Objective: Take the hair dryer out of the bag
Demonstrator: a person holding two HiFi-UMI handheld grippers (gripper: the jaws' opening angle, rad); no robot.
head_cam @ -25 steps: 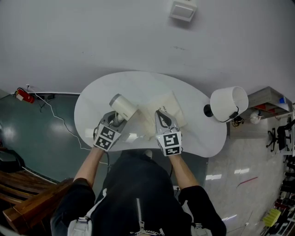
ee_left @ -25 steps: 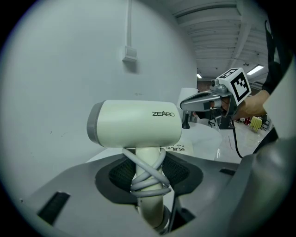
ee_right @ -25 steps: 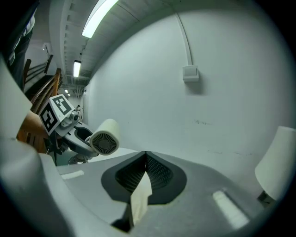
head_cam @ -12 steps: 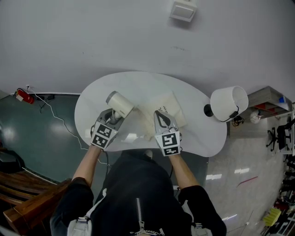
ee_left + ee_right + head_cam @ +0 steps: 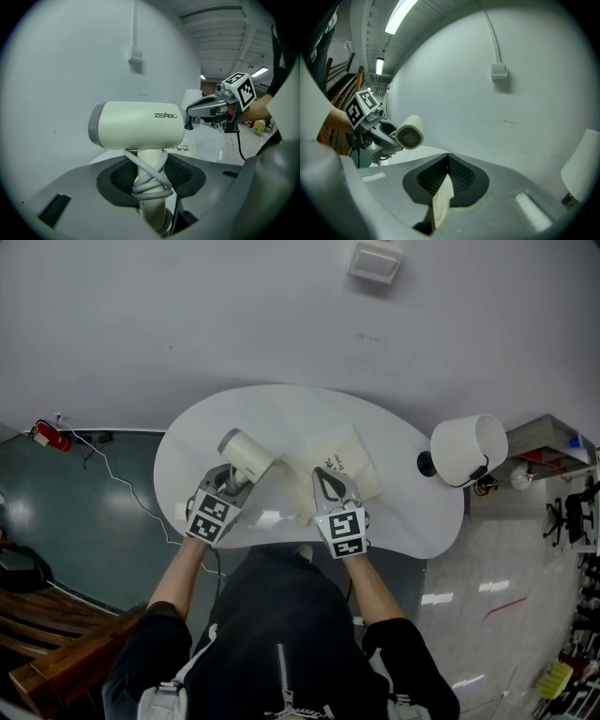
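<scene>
Little has changed over the last second: the left gripper (image 5: 231, 484) still clamps the dryer (image 5: 246, 454), which is already out and beside the bag (image 5: 345, 463). The right gripper (image 5: 328, 486) pinches the bag's edge. Basically done.

Smooth satin plastic on the hair dryer (image 5: 140, 126), matt cloth-like bag (image 5: 347, 460), glossy white tabletop (image 5: 281, 413).

hair dryer (image 5: 246, 454) left of bag (image 5: 345, 460) on table (image 5: 281, 409); lamp (image 5: 467, 450) right.
</scene>
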